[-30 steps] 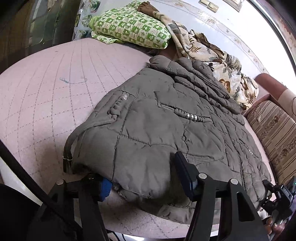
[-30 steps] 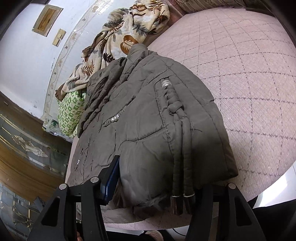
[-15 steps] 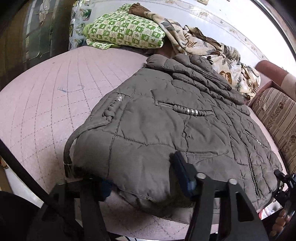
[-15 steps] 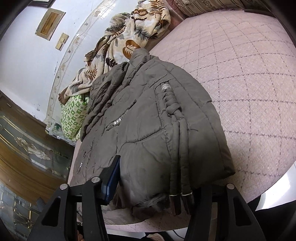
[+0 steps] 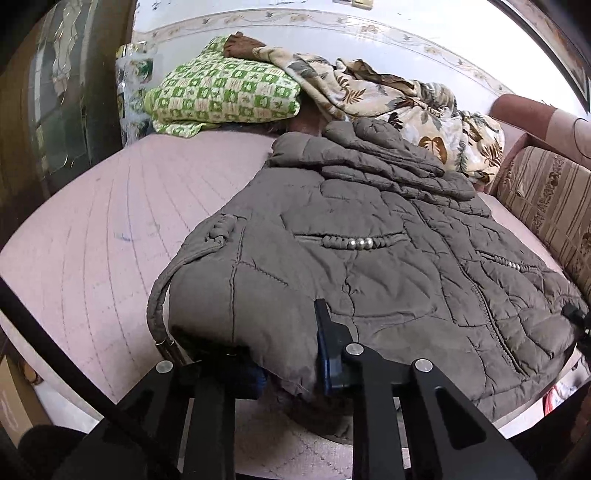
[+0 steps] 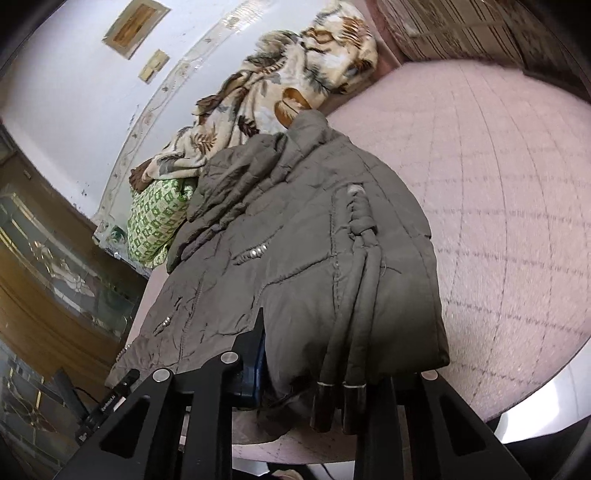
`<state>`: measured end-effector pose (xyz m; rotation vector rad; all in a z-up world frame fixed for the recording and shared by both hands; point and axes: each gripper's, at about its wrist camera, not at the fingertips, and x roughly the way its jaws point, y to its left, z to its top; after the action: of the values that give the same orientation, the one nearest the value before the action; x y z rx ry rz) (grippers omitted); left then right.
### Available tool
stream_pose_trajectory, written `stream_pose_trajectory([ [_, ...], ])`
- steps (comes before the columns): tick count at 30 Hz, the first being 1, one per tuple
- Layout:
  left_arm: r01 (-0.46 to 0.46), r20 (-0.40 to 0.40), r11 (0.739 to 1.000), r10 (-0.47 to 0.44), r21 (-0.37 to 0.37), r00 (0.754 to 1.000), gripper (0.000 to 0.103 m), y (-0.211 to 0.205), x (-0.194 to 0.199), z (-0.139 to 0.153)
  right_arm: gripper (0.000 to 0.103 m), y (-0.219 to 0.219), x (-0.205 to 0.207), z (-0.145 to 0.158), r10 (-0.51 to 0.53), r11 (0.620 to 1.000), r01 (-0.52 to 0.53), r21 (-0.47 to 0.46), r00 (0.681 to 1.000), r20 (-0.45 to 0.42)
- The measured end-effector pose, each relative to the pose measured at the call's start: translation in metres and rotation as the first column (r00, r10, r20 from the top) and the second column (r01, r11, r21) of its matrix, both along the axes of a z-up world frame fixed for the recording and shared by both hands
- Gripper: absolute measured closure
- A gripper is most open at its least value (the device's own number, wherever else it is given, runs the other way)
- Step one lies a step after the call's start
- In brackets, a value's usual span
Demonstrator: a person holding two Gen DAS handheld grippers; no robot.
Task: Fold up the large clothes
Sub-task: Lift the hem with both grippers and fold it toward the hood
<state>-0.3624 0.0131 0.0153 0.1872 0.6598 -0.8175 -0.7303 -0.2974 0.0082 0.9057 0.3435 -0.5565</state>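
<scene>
I'm over a pink quilted bed (image 5: 92,236). At its head, a green checked pillow (image 5: 225,96) sits beside a leaf-print blanket (image 5: 388,92). A white wall (image 5: 406,33) with a patterned border rises behind. Striped sofa (image 5: 546,199) on my right, dark glass-fronted cabinet (image 6: 55,280) beyond the bed's edge.

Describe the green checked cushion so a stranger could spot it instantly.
Start at the pink quilted bed and look to its far end by the white wall. The green checked cushion lies there, beyond the collar of the grey padded jacket that both grippers are pinching. A leaf-print blanket drapes beside it, but only the cushion has small green-and-cream squares.
</scene>
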Motion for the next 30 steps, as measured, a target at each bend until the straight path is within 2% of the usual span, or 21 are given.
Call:
stream_pose_trajectory([
  [4, 0.013, 0.016, 1.0, -0.013, -0.005, 1.0, 0.084, 0.001, 0.0, 0.008, 0.078, 0.004, 0.005, 0.017, 0.008, 0.997, -0.01, -0.074, 1.0, -0.027],
  [10, 0.025, 0.043, 1.0, -0.026, 0.015, 0.999, 0.084, 0.001, -0.003, 0.017, 0.081, 0.007, 0.009, 0.027, 0.009, 0.994, -0.015, -0.109, 0.999, -0.052],
  [15, 0.044, 0.075, 0.999, -0.046, 0.03, 0.996, 0.084, -0.002, -0.005, 0.028, 0.082, 0.009, 0.012, 0.046, 0.018, 0.984, -0.03, -0.174, 0.998, -0.066],
  [23, 0.07, 0.122, 0.998, -0.069, -0.007, 0.99, 0.084, -0.012, 0.003, 0.067, 0.084, 0.003, 0.023, 0.091, 0.034, 0.959, -0.048, -0.28, 0.998, -0.054],
  [30, 0.087, 0.177, 0.995, -0.076, -0.057, 0.981, 0.084, -0.033, 0.017, 0.112, 0.086, -0.008, 0.037, 0.129, 0.041, 0.934, -0.051, -0.355, 0.999, -0.036],
])
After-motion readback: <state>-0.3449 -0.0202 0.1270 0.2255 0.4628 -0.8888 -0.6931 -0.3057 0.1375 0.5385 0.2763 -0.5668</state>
